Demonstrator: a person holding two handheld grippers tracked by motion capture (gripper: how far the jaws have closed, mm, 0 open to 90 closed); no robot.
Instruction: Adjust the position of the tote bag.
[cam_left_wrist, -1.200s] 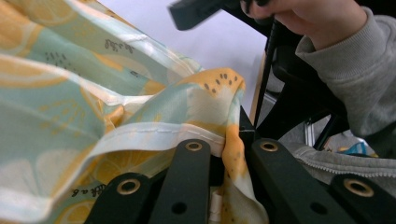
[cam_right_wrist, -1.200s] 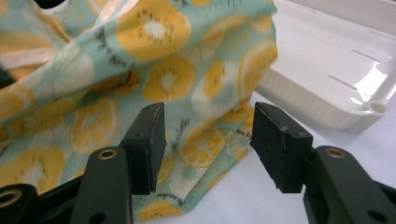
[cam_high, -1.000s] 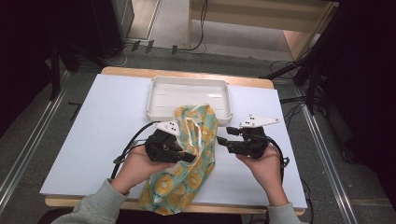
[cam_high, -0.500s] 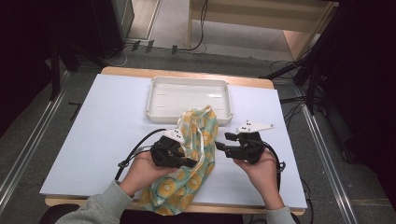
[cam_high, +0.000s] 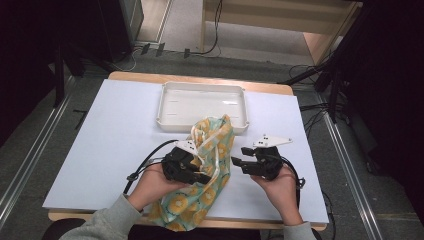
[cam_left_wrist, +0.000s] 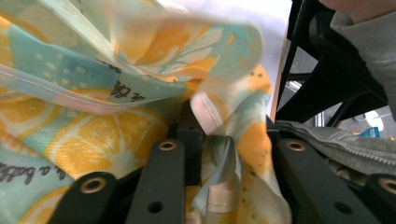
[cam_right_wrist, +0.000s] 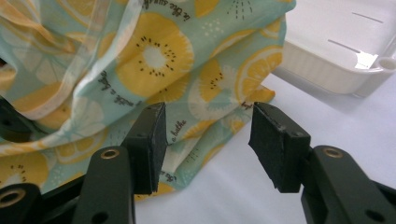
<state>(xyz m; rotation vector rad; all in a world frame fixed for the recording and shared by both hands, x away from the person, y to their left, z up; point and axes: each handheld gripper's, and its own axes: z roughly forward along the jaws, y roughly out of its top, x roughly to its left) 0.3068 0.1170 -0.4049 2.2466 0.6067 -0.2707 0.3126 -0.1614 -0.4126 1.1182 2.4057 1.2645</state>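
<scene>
A pale green cloth printed with yellow citrus slices lies crumpled from the white tray's front rim to the table's front edge and hangs over it. My left gripper rests on the cloth's middle. In the left gripper view its jaws hold a bunched fold of the cloth with a white hem, so the left gripper is shut on it. My right gripper stands open just right of the cloth, jaws pointing at it. In the right gripper view the cloth's edge lies just beyond the empty right gripper.
An empty white tray sits at the table's back centre, its corner close by in the right gripper view. The white table has bare room on the left and right. Cables trail from both grippers.
Both hands have drawn slightly toward the table's front edge. The left gripper has pulled the cloth's middle with it, and the right gripper has edged closer to the cloth.
</scene>
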